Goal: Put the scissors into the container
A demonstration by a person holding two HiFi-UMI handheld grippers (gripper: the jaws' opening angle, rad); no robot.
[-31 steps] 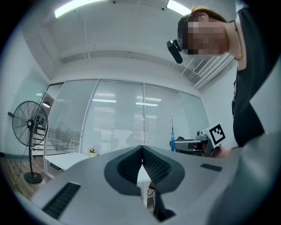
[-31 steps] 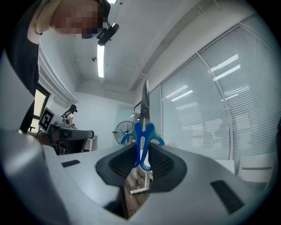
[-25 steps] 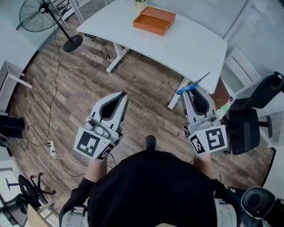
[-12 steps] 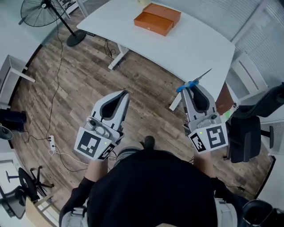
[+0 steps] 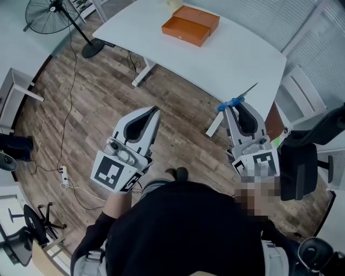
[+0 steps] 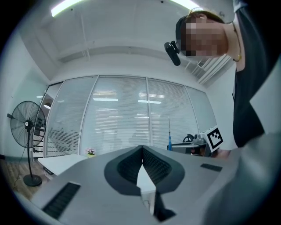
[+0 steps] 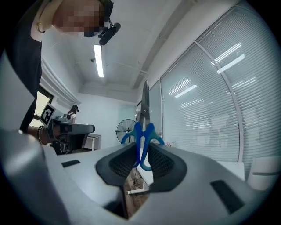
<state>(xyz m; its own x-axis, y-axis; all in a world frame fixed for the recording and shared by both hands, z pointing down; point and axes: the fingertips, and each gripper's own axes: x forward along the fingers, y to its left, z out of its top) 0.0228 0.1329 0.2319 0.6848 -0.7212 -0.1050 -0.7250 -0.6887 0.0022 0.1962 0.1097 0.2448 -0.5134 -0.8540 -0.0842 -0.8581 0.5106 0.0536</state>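
Right grip: the right gripper (image 7: 141, 151) is clenched on the blue-handled metal scissors (image 7: 143, 141), with its jaws pressing on the handle loops from both sides.
Scissors pose: the blades are closed and rise past the jaw tips toward the top of the right gripper view.
Scissors place: in the head view the blue-handled metal scissors (image 5: 236, 99) sit at the tip of the right gripper (image 5: 233, 106), right of centre. The blade points up and right, and its tip overlaps the near edge of the white table (image 5: 232, 54).
Left grip: the left gripper (image 6: 142, 149) has its jaws closed tip to tip with nothing between them. In the head view the left gripper (image 5: 154, 111) sits left of centre, over the brown wood-plank floor (image 5: 102, 91).
Container: the orange rectangular container (image 5: 191, 24) lies open on the far part of the white table, at the top of the frame, well apart from the scissors.
Surroundings: a black standing fan (image 5: 48, 11) is at the upper left and a black office chair (image 5: 304, 156) is at the right edge.
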